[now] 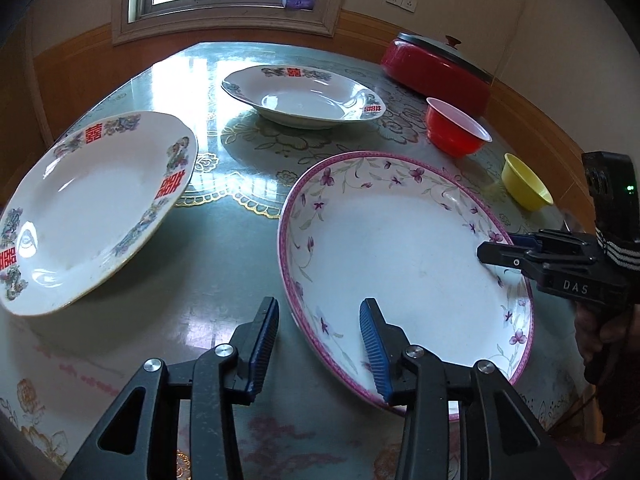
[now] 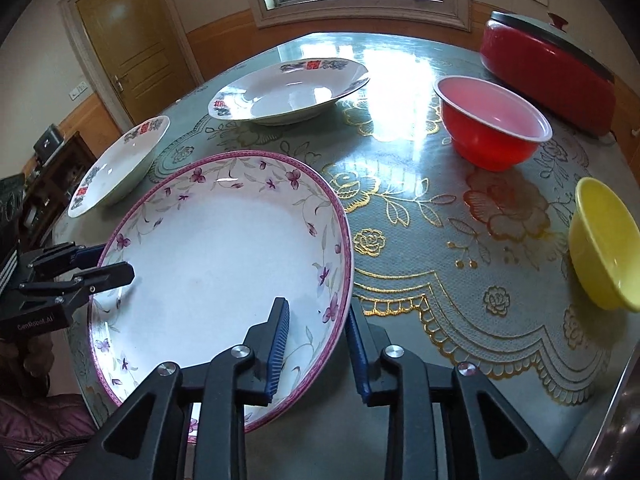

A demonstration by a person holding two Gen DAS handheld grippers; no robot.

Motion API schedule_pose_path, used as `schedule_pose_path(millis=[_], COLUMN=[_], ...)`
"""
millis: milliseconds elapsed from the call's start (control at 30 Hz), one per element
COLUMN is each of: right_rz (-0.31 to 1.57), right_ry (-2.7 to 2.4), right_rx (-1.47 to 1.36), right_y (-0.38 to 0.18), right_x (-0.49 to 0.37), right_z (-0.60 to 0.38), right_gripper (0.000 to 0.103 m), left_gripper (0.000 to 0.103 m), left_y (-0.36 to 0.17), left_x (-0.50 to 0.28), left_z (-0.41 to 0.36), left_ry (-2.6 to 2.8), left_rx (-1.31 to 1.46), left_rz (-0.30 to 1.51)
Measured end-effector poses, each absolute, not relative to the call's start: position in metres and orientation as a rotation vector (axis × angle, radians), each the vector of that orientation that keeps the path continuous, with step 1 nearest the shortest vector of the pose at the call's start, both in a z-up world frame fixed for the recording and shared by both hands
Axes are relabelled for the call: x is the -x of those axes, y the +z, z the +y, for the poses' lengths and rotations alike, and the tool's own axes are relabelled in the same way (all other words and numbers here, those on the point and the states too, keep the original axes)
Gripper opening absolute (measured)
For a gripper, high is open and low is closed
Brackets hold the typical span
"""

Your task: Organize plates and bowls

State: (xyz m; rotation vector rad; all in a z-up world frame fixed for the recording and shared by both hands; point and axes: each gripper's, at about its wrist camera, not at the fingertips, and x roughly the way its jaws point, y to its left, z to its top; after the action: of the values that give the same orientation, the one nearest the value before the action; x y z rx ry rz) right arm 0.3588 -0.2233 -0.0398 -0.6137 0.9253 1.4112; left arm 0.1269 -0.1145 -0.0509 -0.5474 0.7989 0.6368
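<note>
Both claws straddle opposite rims of the pink-rimmed plate [image 2: 216, 264] on the worktop [image 2: 420, 240]. The left claw [image 1: 320, 344] is clamped on one rim. The right claw [image 2: 318, 344] is clamped on the other.

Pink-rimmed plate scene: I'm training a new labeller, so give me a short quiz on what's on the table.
1. True or false: the yellow bowl sits inside the red bowl.
2. Counting the pink-rimmed plate, how many plates are visible?
3. That plate's rim lies between: A) left tongs only, B) right tongs only, C) both.
Key: 1 false; 2 three; 3 C.
</note>
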Motion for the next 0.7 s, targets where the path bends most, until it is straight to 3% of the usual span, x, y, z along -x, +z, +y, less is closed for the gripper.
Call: schedule_pose_path(millis=[167, 200, 333, 700], right_rz=[0.848, 0.840, 0.827, 0.794], right_ry=[1.401, 1.400, 1.402, 1.370], right_rx=[0.681, 0.684, 0.660, 0.638], right_y=[-0.042, -0.043, -0.043, -0.044], right_x=[-0.346, -0.344, -0.345, -0.329], right_z=[-0.205, -0.203, -0.203, -0.186], right_gripper=[0.050, 0.051, 0.048, 0.046], left_gripper=[0.045, 0.045, 0.023, 0.026], left_y=[-0.051, -0.052, -0.051, -0.049], left_x=[-0.144, -0.144, -0.124, -0.117], left_z=[-0.116, -0.116, -0.110, -0.121], left_ry=[0.678, 0.687, 0.682, 0.747], left_rx=[0.464, 0.456, 0.515, 0.479], left_rz=[0.829, 0.828, 0.794, 0.818])
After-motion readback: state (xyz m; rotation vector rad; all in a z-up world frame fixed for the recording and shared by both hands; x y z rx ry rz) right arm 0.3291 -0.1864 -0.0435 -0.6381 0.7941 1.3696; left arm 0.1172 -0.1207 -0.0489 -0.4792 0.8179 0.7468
